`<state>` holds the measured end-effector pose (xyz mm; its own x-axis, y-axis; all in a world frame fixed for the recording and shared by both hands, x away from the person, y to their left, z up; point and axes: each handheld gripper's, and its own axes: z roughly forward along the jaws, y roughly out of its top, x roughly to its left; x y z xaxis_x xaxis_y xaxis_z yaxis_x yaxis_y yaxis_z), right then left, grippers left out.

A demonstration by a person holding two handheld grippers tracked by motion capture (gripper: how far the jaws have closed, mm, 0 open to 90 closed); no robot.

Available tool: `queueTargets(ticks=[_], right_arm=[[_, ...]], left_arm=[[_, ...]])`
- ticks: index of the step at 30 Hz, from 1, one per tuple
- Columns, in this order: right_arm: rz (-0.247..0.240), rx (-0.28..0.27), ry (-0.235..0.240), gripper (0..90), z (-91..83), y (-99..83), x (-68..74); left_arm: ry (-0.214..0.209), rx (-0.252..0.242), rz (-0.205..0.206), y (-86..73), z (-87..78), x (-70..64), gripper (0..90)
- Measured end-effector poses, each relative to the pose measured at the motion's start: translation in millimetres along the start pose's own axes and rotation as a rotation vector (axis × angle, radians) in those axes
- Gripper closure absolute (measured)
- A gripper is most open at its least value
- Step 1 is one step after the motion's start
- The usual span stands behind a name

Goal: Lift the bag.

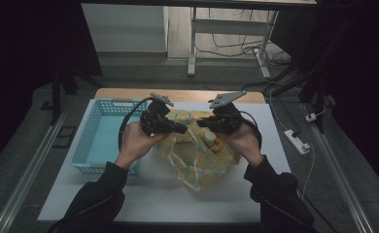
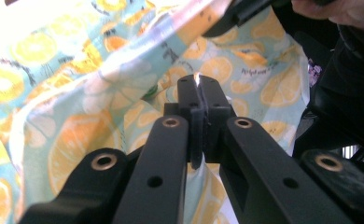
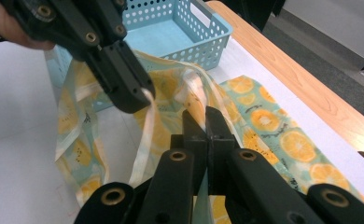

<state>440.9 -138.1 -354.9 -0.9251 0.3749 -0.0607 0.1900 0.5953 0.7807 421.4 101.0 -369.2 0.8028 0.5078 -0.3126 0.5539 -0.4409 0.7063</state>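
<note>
Left gripper (image 1: 180, 129): jaws pressed together with a thin edge of the bag's cloth pinched between the tips; in the left gripper view (image 2: 200, 91) the pale fabric edge shows in the slit between the closed jaws.
Right gripper (image 1: 201, 123): jaws likewise closed, clamping the cloth of the bag's opposite rim; in the right gripper view (image 3: 206, 122) the fabric runs straight into the closed tips.
Spacing of the grippers: the two tips point at each other over the bag's mouth, near one another but apart, each holding its own side of the rim.
Fabric bag (image 1: 197, 165): light turquoise cloth printed with orange slices, sitting at the middle of the worktop, its upper edge lifted by both grippers and its lower part resting on the surface.
Bag contents: something pale with a red spot shows inside the mouth in the high view; too small to tell what it is.
Blue basket (image 1: 96, 127): perforated plastic, on the worktop just left of the bag, beside the left hand (image 1: 138, 140).
Right hand (image 1: 243, 141): wrapped around its gripper's handle, above the bag's right side.
Worktop (image 1: 144, 194): white sheet over a wooden top.
</note>
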Motion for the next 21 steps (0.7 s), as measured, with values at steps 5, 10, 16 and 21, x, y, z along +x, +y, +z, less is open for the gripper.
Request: queueTargets(ticks=[5, 10, 16, 21], right_arm=[[-0.007, -0.003, 0.002, 89.5, -7.2, 6.8, -0.8], [-0.008, -0.005, 0.009, 89.5, -12.0, 13.0, -1.9], [-0.002, -0.015, 0.028, 89.5, -18.0, 24.3, -5.0], [0.0, -0.033, 0.032, 89.6, -26.3, 36.2, -7.9]], left_arm=[[-0.001, -0.019, 0.001, 13.2, -11.0, 0.6, 89.4], [-0.005, -0.044, 0.001, 25.7, -21.4, 2.7, 89.4], [-0.013, -0.077, 0.006, 40.9, -36.4, 3.9, 89.4], [-0.005, -0.099, 0.006, 54.6, -47.8, 4.3, 89.4]])
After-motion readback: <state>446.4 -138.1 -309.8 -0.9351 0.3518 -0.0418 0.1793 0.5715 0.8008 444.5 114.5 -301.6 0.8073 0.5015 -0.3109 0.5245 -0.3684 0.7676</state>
